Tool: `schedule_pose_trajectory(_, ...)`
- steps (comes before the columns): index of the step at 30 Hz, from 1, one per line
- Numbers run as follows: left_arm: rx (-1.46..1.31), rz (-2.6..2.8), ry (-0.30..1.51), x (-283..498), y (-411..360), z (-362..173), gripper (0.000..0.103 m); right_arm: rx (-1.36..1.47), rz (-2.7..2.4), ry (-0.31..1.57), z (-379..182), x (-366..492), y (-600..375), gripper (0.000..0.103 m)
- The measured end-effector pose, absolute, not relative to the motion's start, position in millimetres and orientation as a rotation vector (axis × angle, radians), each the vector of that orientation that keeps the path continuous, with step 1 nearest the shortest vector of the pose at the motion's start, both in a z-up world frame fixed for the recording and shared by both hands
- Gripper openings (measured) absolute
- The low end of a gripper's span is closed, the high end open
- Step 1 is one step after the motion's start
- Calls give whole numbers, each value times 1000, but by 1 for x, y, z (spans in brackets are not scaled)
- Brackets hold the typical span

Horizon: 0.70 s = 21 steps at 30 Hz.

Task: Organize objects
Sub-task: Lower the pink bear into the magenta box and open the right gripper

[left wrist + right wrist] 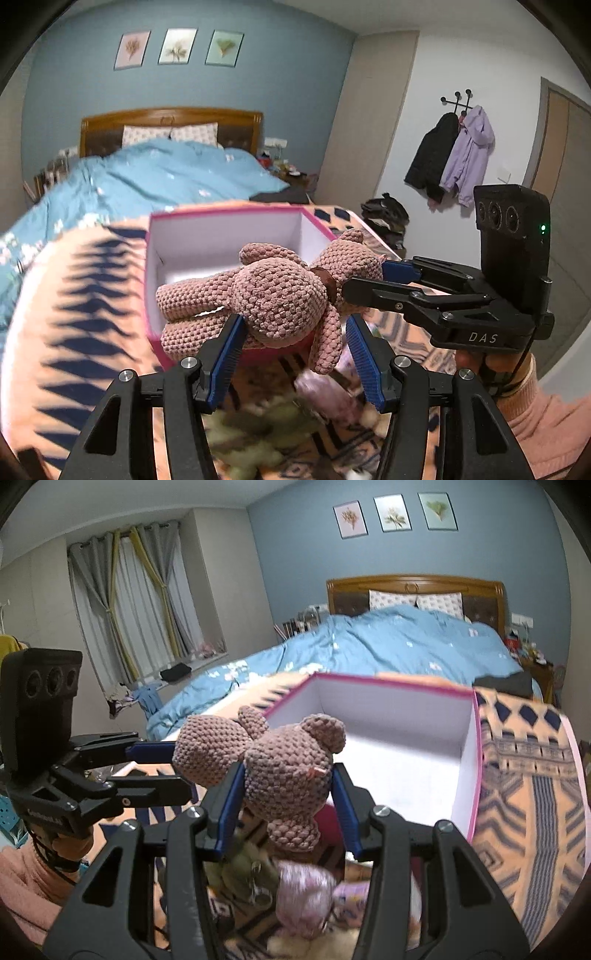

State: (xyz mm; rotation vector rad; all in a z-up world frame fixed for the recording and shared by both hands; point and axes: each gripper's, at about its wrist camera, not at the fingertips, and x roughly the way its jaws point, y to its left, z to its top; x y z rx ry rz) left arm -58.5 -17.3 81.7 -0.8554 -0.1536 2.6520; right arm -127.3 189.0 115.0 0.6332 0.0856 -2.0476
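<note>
Two handheld grippers share one build: black plastic frames with triangular cut-outs, round silver screw heads at the linkage joints, and blue ribbed pads lining the fingers. The left gripper (293, 334) shows four such screws across its arms, as does the right gripper (288, 794). Seen from the side, each unit carries a tall black camera block with three round lenses in a row; the right one shows a small green light and white "DAS" lettering on its base, and a thin black cable trails down past the wrist. The person wears a fuzzy pink sleeve (543, 417), and the other sleeve (26, 882) matches it.
</note>
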Motion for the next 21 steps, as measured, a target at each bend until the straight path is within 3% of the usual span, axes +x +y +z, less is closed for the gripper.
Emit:
schedule_pose_trajectory(7,-882,2697,-91,-97,-26,90,57,643,-2046,64,121,-163,167,49)
schedule_pose_trajectory(21,-1219,2590,-128,-164,-33,22,57,962,-1962,45,45,-237,133,50)
